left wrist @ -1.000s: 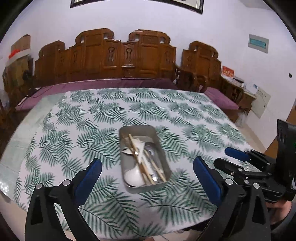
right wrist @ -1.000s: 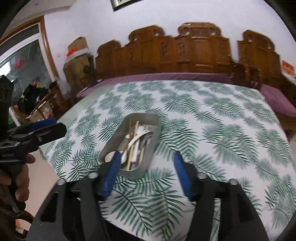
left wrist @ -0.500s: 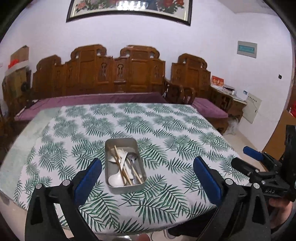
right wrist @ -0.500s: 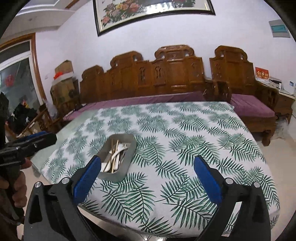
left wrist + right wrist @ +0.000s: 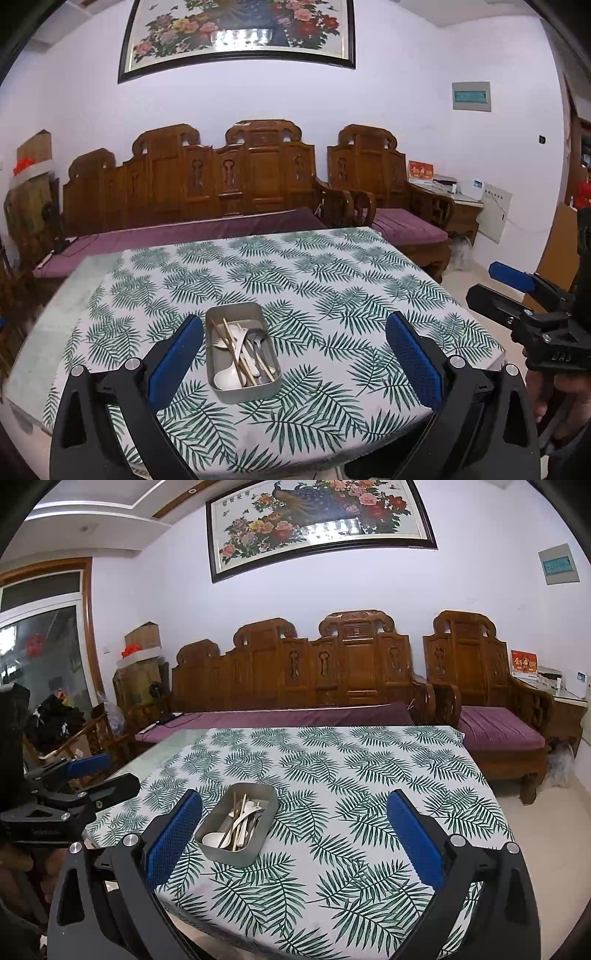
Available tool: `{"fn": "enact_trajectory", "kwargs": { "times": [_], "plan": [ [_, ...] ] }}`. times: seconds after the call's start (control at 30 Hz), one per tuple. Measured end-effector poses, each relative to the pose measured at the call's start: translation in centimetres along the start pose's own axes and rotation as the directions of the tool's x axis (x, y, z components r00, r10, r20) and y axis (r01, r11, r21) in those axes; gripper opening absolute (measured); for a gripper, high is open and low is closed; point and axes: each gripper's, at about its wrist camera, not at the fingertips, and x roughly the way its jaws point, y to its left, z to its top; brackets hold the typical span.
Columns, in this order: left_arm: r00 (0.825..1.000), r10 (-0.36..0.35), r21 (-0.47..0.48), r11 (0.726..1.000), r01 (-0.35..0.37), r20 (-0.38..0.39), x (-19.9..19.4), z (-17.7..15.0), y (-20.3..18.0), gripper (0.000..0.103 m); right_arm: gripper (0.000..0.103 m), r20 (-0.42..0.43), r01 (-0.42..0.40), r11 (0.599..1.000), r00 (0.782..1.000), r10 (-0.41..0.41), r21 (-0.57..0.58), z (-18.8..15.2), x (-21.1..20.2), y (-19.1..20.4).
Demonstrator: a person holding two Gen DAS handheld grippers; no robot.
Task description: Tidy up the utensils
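Holding both grippers off the near edge of the table (image 5: pixel 332 266), we are gripping nothing: the left gripper (image 5: pixel 293 363) is spread wide and empty, and the right gripper (image 5: pixel 293 843) is just as wide and bare. All the utensils we can see are lying in the metal tray (image 5: pixel 242 393), which is sitting near the table's near edge, toward its left corner: a white spoon (image 5: pixel 226 378), wooden chopsticks (image 5: pixel 232 347) and some metal pieces, crossing one another in a loose heap. We are judging the gathering step as finished or nearly so, since nothing is lying loose on the cloth. Any next move, we are thinking, is calling for reaching forward and down to the tray.
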Motion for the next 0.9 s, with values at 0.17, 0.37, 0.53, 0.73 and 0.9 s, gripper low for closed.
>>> {"fn": "enact_trajectory", "kwargs": {
  "times": [0.17, 0.37, 0.53, 0.73, 0.9],
  "plan": [
    [1.0, 0.004, -0.013, 1.0, -0.004, 0.014, -0.34, -0.11, -0.06, 0.095, 0.101, 0.001, 0.0, 1.0, 1.0, 0.0, -0.001, -0.03, -0.04, 0.08],
    [1.0, 0.003, -0.034, 0.999, -0.002, 0.021, -0.5, -0.12, 0.22, 0.095, 0.101, 0.002, 0.0, 1.0, 1.0, 0.0, -0.007, 0.02, -0.12, 0.17],
    [1.0, 0.0, -0.043, 0.999, 0.001, 0.021, -0.47, -0.09, 0.29, 0.095, 0.101, 0.003, -0.001, 1.0, 1.0, 0.001, -0.005, 0.01, -0.16, 0.2],
    [1.0, 0.004, -0.047, 0.999, -0.003, 0.026, -0.61, -0.26, 0.35, 0.095, 0.101, 0.01, -0.002, 1.0, 1.0, 0.002, -0.005, 0.35, -0.24, 0.22],
    [1.0, 0.002, -0.049, 0.999, -0.001, 0.025, -0.59, -0.25, 0.44, 0.095, 0.101, 0.011, -0.001, 1.0, 1.0, 0.001, -0.004, 0.48, -0.19, 0.1]
  ]
}}
